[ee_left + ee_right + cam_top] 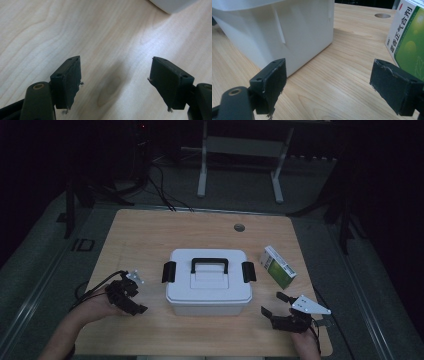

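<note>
Sitting mid-table toward the near edge, white lidded storage box (208,282) with black handle and latches, green medicine carton (278,266) toward the right edge, left gripper (131,296) and right gripper (274,305) both released, empty.

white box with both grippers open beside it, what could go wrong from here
1. The small green carton lies close beside the right gripper; a wide swing toward the white box could knock it off the table.
2. Both black side latches look shut, so pulling the handle would probably lift the whole box instead of the lid.
3. The left gripper sits low over bare wood and could scrape it.
</note>
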Available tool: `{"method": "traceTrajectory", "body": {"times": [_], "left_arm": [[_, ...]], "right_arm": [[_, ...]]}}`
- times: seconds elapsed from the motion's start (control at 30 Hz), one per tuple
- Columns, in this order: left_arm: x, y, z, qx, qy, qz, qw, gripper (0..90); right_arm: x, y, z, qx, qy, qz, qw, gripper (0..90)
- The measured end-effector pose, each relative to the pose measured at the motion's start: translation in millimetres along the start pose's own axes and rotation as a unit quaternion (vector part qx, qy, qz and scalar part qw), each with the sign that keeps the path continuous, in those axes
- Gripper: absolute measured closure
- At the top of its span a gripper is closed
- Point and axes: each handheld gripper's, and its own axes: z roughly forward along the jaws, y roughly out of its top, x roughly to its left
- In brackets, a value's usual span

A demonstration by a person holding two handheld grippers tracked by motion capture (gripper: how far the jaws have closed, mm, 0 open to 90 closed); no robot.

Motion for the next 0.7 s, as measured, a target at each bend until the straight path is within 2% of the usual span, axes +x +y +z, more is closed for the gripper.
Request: {"method": "traceTrajectory", "body": {"times": [0.23,0.4,0.7], "left_arm": [[0.0,0.6,-4.2,0.031,0.0,0.011,0.9995,25.5],[-0.8,1.3,-4.3,0.061,-0.009,0.022,0.9978,25.5],[-2.0,2.9,-8.8,0.075,-0.005,0.026,0.9969,25.5]], "right_arm": [[-0.4,-2.4,0.6,0.001,-0.001,-0.004,1.0,13.5],[-2.2,-3.0,-0.1,-0.002,-0.006,-0.002,1.0,13.5],[-1.8,-4.1,0.9,0.0,-0.006,-0.004,1.0,13.5]]}}
